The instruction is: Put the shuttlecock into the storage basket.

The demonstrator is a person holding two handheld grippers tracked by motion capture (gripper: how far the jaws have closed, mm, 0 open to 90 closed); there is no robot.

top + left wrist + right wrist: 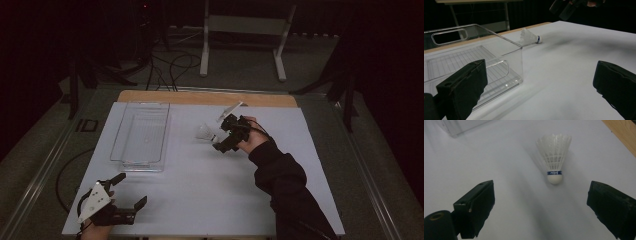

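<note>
My right tongs (pixel 541 202) are spread wide, with nothing between the two black jaws. They hang over the white table top (pixel 200 200), and the shuttlecock (pixel 554 157) lies on the sheet just ahead of them, in line with the gap but not inside it and not touched by either jaw. Its white cork tip points back toward me and its feather skirt fans away; a blue band runs round it just above the cork. From above, my right tongs (pixel 225 132) sit near the far middle of the table, my hand in a dark sleeve behind them, and the shuttlecock (pixel 204 132) lies close beside them on their left.

My left tongs (pixel 131 190) are also wide open and hold nothing. They rest low at the near left corner of the table, the grey plate on top tilted up. Their jaws point toward the clear plastic bin (pixel 474 57), whose near corner stands just past my left jaw. The bin (pixel 141 132) sits empty on the left half of the table, its long side running away from me. The shuttlecock (pixel 530 38) lies beyond the bin's far corner, on the bare sheet, well apart from my left tongs.

A strip of wood (pixel 200 97) edges the far side of the table.
</note>
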